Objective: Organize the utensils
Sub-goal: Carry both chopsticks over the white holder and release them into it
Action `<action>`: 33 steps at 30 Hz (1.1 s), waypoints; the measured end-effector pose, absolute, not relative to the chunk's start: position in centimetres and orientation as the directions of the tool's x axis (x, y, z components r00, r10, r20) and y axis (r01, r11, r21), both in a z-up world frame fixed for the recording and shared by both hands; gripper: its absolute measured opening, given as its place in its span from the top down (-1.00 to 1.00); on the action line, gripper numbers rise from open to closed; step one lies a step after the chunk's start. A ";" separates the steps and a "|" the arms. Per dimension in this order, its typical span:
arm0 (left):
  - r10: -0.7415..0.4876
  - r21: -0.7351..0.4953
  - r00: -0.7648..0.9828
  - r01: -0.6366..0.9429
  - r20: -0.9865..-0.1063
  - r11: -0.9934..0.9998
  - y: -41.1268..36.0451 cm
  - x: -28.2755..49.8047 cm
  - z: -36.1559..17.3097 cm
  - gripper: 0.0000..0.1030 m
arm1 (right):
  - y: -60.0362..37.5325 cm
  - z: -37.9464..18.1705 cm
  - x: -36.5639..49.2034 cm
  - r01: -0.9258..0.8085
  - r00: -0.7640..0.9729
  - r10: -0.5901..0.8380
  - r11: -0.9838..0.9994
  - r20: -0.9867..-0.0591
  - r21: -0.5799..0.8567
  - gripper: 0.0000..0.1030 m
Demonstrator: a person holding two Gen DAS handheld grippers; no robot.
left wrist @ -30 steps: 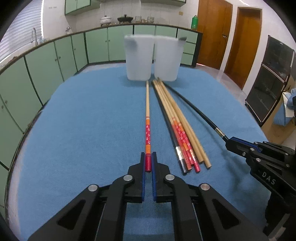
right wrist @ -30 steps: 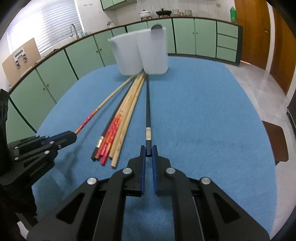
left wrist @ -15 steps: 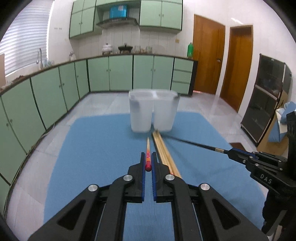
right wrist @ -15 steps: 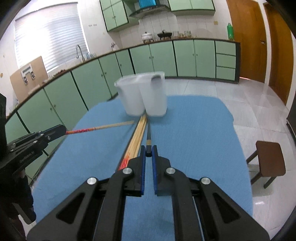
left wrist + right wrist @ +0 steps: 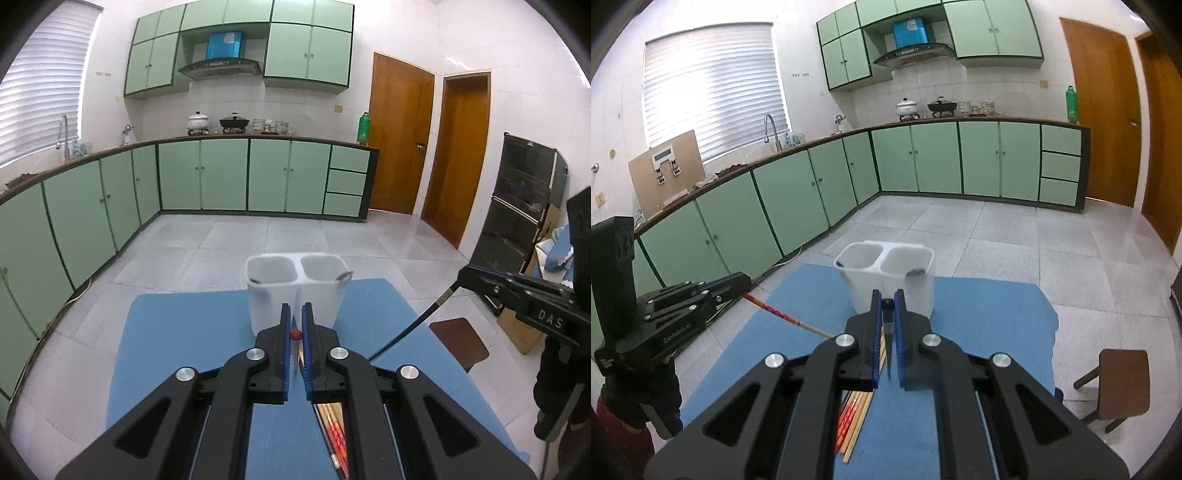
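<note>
In the left wrist view, the left gripper (image 5: pixel 296 334) is closed on the red end of a wooden chopstick with red and orange pattern (image 5: pixel 295 335), lifted above the blue-covered counter (image 5: pixel 184 332). The white plastic two-compartment holder (image 5: pixel 295 291) stands at the far edge of the counter.

In the right wrist view, the right gripper (image 5: pixel 887 314) is closed on a thin black chopstick (image 5: pixel 887 308). A bundle of loose wooden chopsticks (image 5: pixel 857 413) lies on the counter under this gripper.

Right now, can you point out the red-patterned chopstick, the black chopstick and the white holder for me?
red-patterned chopstick (image 5: pixel 777 314): right wrist view, on its red patterned shaft.
black chopstick (image 5: pixel 421 321): left wrist view, middle of its dark shaft.
white holder (image 5: pixel 321 301): left wrist view, front wall of its right-hand compartment.
</note>
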State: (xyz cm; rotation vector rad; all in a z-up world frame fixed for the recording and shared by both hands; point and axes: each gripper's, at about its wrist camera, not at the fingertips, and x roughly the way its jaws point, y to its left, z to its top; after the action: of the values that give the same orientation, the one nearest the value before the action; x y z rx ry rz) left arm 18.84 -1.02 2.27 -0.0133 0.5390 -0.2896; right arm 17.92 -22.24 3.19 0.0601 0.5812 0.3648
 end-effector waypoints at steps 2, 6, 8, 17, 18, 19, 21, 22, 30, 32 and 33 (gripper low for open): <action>-0.284 -0.089 0.815 0.277 -0.505 0.957 -1.0 19.7 3.0 0.89 | -22.2 4.1 18.8 -0.332 0.769 0.363 0.930 -0.527 0.156 0.89; -0.294 -0.080 0.827 0.292 -0.480 0.953 -1.1 20.3 4.6 0.89 | -22.3 6.0 19.7 -0.359 0.764 0.389 0.919 -0.514 0.162 0.89; -0.299 -0.071 0.839 0.301 -0.455 0.951 -1.2 20.2 5.6 0.89 | -22.3 7.2 20.1 -0.378 0.764 0.408 0.911 -0.500 0.166 0.89; -0.316 -0.033 0.899 0.322 -0.303 0.946 -2.4 21.7 12.6 0.89 | -22.8 13.8 23.4 -0.403 0.805 0.425 0.904 -0.413 0.143 0.89; -0.318 -0.030 0.903 0.323 -0.288 0.946 -2.6 22.2 13.4 0.89 | -22.9 14.2 23.8 -0.403 0.810 0.424 0.904 -0.405 0.140 0.89; -0.313 -0.022 0.912 0.319 -0.266 0.947 -2.8 22.9 14.3 0.89 | -23.0 14.7 24.3 -0.398 0.818 0.418 0.907 -0.395 0.136 0.89; -0.307 -0.016 0.921 0.312 -0.239 0.950 -3.1 24.1 15.3 0.89 | -23.1 15.7 25.7 -0.386 0.832 0.405 0.914 -0.379 0.127 0.89; -0.302 -0.013 0.925 0.308 -0.230 0.951 -3.3 24.8 15.8 0.89 | -23.1 16.1 26.5 -0.378 0.840 0.396 0.918 -0.370 0.122 0.89; -0.255 0.001 0.936 0.263 -0.243 0.965 -4.8 31.7 14.4 0.89 | -23.0 14.1 31.9 -0.327 0.857 0.348 0.937 -0.381 0.120 0.89; -0.253 -0.009 0.927 0.261 -0.276 0.965 -5.1 33.2 12.9 0.89 | -22.6 12.7 32.8 -0.320 0.850 0.342 0.939 -0.400 0.124 0.89; -0.255 -0.015 0.921 0.262 -0.293 0.965 -5.3 33.7 11.9 0.89 | -22.5 11.9 33.3 -0.317 0.845 0.340 0.940 -0.412 0.126 0.89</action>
State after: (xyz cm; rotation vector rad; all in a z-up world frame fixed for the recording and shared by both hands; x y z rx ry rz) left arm 33.73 -5.26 11.94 0.0242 0.2982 -0.2652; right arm 33.30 -22.51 11.94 0.0537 0.4440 0.3469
